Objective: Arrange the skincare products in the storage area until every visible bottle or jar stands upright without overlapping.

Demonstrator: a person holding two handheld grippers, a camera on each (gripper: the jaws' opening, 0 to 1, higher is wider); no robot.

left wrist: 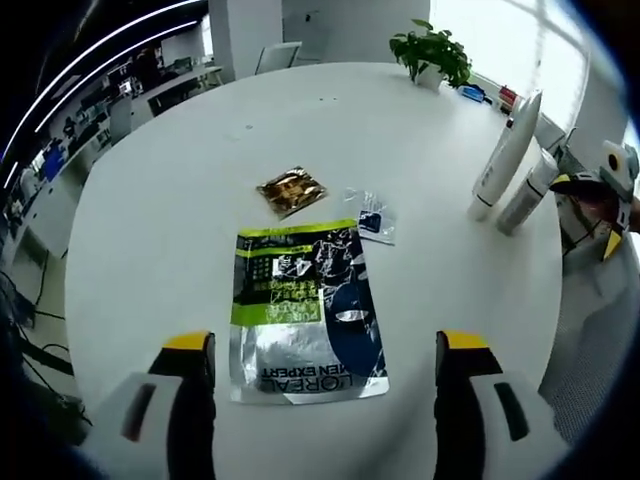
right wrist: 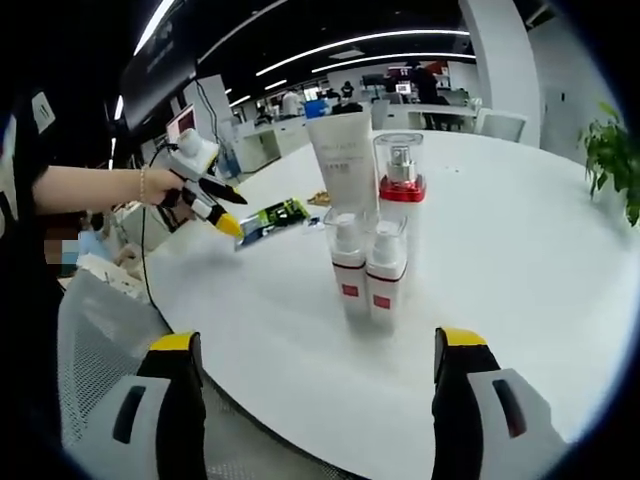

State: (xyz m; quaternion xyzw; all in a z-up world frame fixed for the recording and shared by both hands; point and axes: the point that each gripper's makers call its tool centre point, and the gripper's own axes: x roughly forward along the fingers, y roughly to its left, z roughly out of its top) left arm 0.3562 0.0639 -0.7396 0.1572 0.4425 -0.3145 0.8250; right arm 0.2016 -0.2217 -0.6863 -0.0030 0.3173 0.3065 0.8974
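Down at the bottom of the left gripper view, the left gripper has its jaws spread wide with nothing between them, poised over the round white table. Just above them, centre frame, a flat L'Oréal Men Expert pouch lies on the tabletop, with a small gold sachet and a clear sachet near its top edge. A white tube stands upright at the right, and a potted plant sits at the upper edge. Over in the right gripper view, the right gripper is likewise spread and empty. Centre frame stand two small red-labelled bottles side by side, a red-collared pump bottle behind them.
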